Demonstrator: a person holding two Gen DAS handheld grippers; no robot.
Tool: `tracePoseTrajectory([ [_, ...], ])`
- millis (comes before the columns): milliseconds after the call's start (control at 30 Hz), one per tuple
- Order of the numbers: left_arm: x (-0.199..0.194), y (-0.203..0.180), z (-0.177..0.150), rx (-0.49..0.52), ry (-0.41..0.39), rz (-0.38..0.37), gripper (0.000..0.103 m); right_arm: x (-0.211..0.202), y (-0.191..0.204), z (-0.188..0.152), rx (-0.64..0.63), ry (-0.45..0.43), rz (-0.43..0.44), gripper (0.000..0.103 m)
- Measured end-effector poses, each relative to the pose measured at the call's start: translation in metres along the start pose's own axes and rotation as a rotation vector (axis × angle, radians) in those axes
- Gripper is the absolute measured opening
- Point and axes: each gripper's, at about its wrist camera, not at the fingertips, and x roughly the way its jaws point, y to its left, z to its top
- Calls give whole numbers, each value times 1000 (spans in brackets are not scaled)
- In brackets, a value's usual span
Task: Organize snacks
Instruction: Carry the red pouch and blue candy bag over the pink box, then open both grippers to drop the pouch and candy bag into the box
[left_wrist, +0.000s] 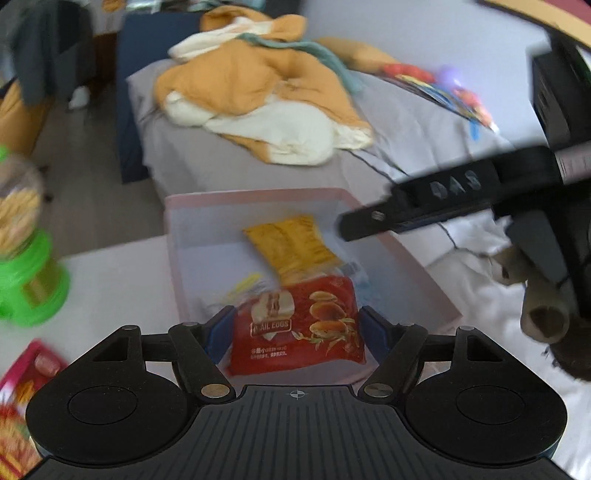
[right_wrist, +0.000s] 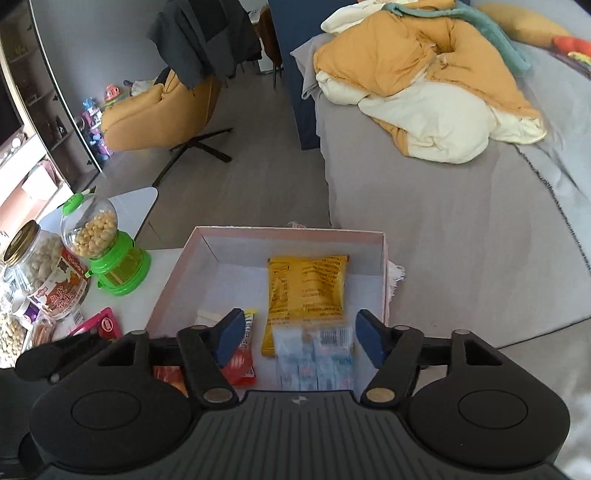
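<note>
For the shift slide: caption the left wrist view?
Left gripper holds a red snack packet over the pink box.

Your white worktop (right_wrist: 162, 258) carries the pink box (right_wrist: 385, 280) at its far edge, next to the bed. To the box's left on the worktop you have the green candy dispenser (right_wrist: 107, 254) with its clear globe, a gold-lidded glass jar (right_wrist: 40, 273) touching it on the far side, and a pink packet (right_wrist: 105, 325) lying flat nearer you. Beyond the worktop, the grey bed (right_wrist: 443, 221) holds a rumpled orange-and-cream duvet (right_wrist: 424, 92) — well apart from the box — and a yellow pillow (left_wrist: 365, 55).
</note>
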Motion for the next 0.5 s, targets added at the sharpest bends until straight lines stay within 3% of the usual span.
tracePoseTrajectory([
  [67,-1,6,1,-26,-26,7,76,3,0,-2,10,-16,0,70],
  [167,19,-15,9,64,60,27,77,5,5,-5,8,-37,-46,71],
  [267,11,-11,9,-10,-24,80,72,-6,9,-1,28,-52,-90,72],
  [400,-34,15,-1,-82,-118,9,72,-36,7,-12,44,-107,-96,88],
  [500,-79,47,-15,-142,-174,107,71,-41,15,-21,-13,-101,-115,88],
])
